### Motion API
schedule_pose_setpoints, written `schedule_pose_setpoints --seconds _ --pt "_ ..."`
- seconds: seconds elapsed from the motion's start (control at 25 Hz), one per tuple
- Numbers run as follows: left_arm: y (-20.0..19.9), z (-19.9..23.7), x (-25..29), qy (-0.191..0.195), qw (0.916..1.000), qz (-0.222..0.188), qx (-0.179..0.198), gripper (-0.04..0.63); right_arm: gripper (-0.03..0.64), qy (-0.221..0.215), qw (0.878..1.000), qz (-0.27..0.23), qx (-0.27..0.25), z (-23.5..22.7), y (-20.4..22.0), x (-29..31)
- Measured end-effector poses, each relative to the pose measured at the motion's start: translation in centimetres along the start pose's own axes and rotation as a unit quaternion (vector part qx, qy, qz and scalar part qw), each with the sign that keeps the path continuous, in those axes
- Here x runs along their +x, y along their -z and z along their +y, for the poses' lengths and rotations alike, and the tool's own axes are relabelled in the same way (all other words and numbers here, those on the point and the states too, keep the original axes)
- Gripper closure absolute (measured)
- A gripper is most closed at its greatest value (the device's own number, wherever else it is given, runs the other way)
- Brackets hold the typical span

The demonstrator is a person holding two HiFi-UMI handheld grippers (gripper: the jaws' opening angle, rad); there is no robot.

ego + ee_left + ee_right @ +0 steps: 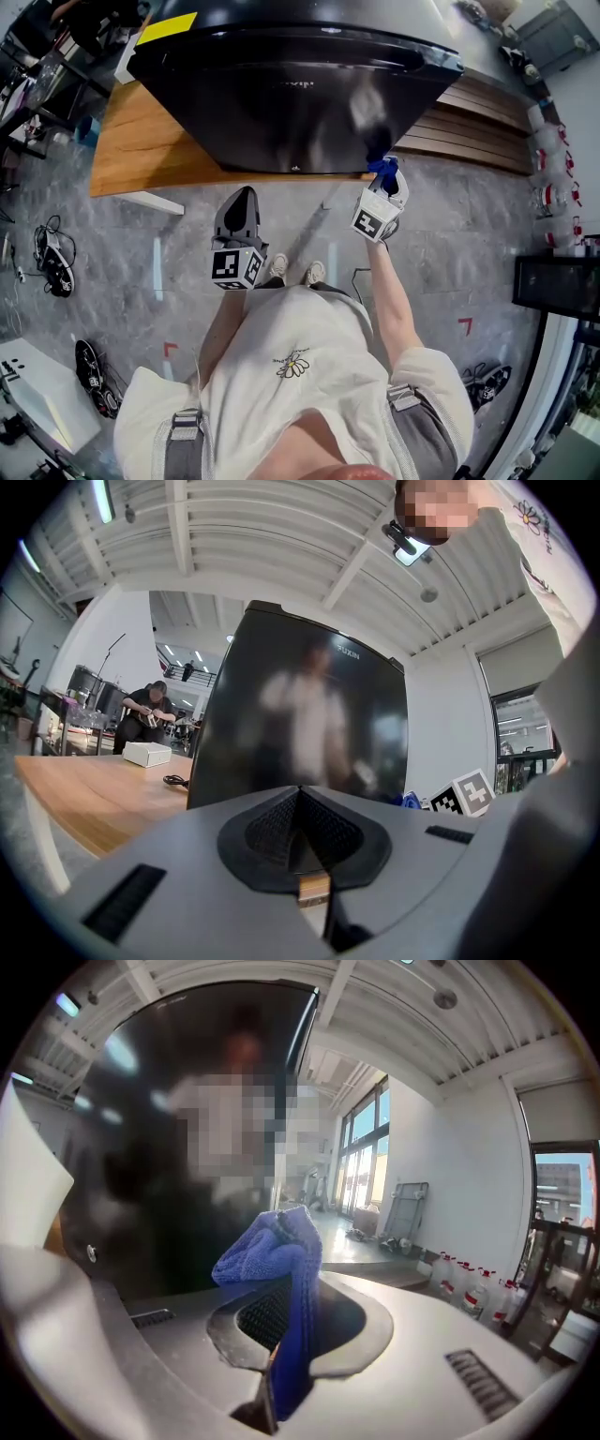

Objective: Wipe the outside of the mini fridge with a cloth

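Mini fridge point(300, 103) point(309, 733) point(169, 1147): stood on the wooden counter, with glossy black door toward the person and a yellow label point(167, 28) on top.
Cloth point(383, 170) point(277, 1260): blue and bunched, pinched in the right tongs; held up at the mini fridge door near its lower right corner; contact with the door not clear.
Right tongs point(382, 180) point(281, 1335): clenched on the cloth, with a fold down between the jaws and the bunch out past the tips toward the mini fridge.
Left tongs point(242, 197) point(300, 803): clenched, with nothing between the jaws; held in front of the mini fridge, apart from it, pointed at its door.
Counter point(141, 141) point(84, 799): wood-topped, under the mini fridge and stretched out to its left in the left gripper view.
White box point(147, 754): lay on the counter, left of the mini fridge and well apart from it.
Black cable point(176, 781): lay on the counter just beside the mini fridge's lower left edge.
Seated person point(141, 719): sat beyond the white box, far left of the mini fridge.
Floor point(112, 253): grey, below and in front of the mini fridge.
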State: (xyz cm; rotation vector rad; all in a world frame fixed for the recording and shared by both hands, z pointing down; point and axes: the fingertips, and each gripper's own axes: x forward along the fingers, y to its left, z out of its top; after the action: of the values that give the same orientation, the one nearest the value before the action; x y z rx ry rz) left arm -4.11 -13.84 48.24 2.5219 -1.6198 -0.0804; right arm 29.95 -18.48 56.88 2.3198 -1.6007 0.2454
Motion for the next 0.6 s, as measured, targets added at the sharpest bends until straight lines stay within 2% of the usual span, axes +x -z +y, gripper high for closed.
schedule_pose_setpoints --seconds 0.32,0.48,0.6 --pt "0.7 0.3 0.0 -0.004 1.0000 0.007 0.001 0.591 0.555 0.002 1.000 -0.002 0.015 -1.0 0.9 -2.1" --pt "1.2 0.0 -0.2 -0.011 0.9999 0.008 -0.010 0.591 0.555 -0.023 0.998 -0.004 0.059 -0.2 1.1 -4.0" --pt "0.9 0.3 -0.6 -0.019 0.9995 -0.003 -0.027 0.591 0.555 -0.063 0.996 -0.002 0.070 2.7 0.6 -5.4"
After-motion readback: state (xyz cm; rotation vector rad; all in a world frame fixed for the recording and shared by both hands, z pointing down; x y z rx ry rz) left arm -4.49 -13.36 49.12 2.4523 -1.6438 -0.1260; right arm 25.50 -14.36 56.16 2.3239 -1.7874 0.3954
